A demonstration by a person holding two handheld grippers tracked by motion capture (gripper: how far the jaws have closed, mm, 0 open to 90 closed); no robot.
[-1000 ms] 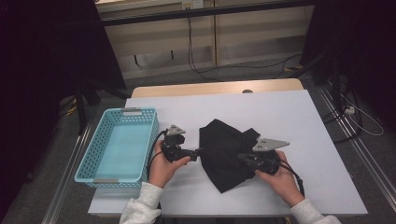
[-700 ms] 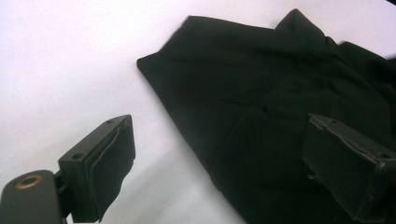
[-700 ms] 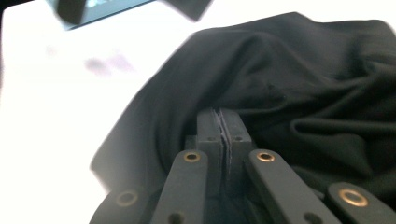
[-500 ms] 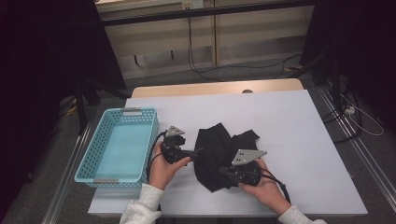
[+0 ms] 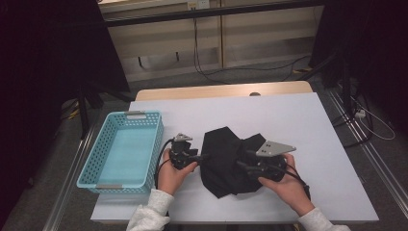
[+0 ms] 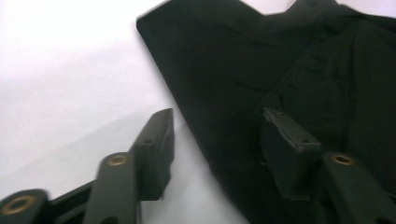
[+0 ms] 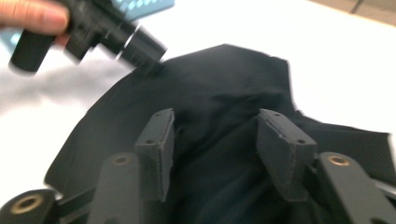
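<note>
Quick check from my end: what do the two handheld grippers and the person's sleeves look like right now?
Both grippers are black. The left gripper trails a black cable; the right gripper carries a grey three-cornered plate on top. Seen along the left gripper and the right gripper, each has two flat black jaws with brass-coloured pivot pins. The person's sleeves are light grey.

High view looks down; gripper views closely share the black cloth (image 5: 226, 159).

a plain black cloth (image 5: 226, 156) is lying on a white desk (image 5: 308, 125), beside a light blue perforated basket (image 5: 103, 163).
</note>
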